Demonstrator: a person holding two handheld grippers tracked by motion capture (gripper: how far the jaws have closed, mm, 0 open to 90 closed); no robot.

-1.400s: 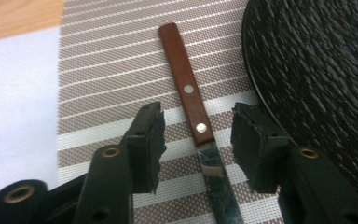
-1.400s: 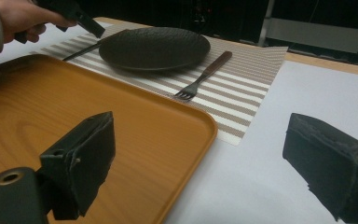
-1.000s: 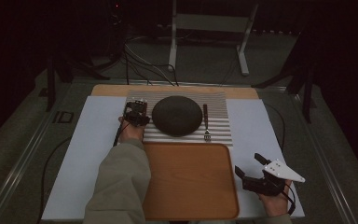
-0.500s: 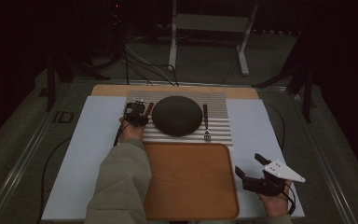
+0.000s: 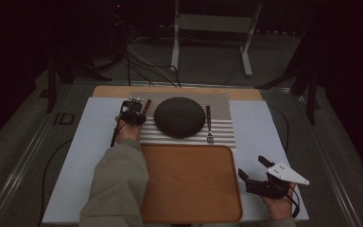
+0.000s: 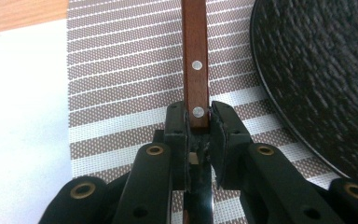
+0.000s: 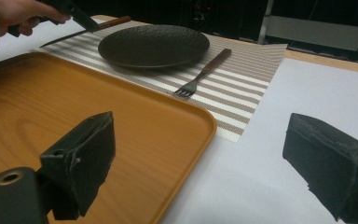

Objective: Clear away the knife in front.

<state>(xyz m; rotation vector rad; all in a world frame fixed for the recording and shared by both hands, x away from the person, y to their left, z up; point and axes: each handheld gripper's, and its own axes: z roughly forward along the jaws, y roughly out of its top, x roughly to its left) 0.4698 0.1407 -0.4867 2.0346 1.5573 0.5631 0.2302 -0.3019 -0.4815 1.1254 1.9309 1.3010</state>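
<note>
So I've got the left gripper (image 6: pixel 198 128) clamped on the wooden-handled knife with the steel blade (image 6: pixel 196 70), pads squeezing the handle right by its lower rivet. Its jaws have just been closing, and now the handle sits pinched between them. The knife lies on the brown-and-white striped placemat (image 6: pixel 121 93), just beside the left edge of the dark textured round plate (image 5: pixel 179 117). My read: the grab is done, the lift and whatever comes after it is all left to do.

The right gripper (image 5: pixel 256 171) is parked well apart by the near right corner of the orange wooden tray (image 5: pixel 189 189), jaws wide with nothing in them. The wooden-handled fork (image 5: pixel 209 124) lies on the plate's other side. The plate rim is close to my grip, so that's what I could bump.
</note>
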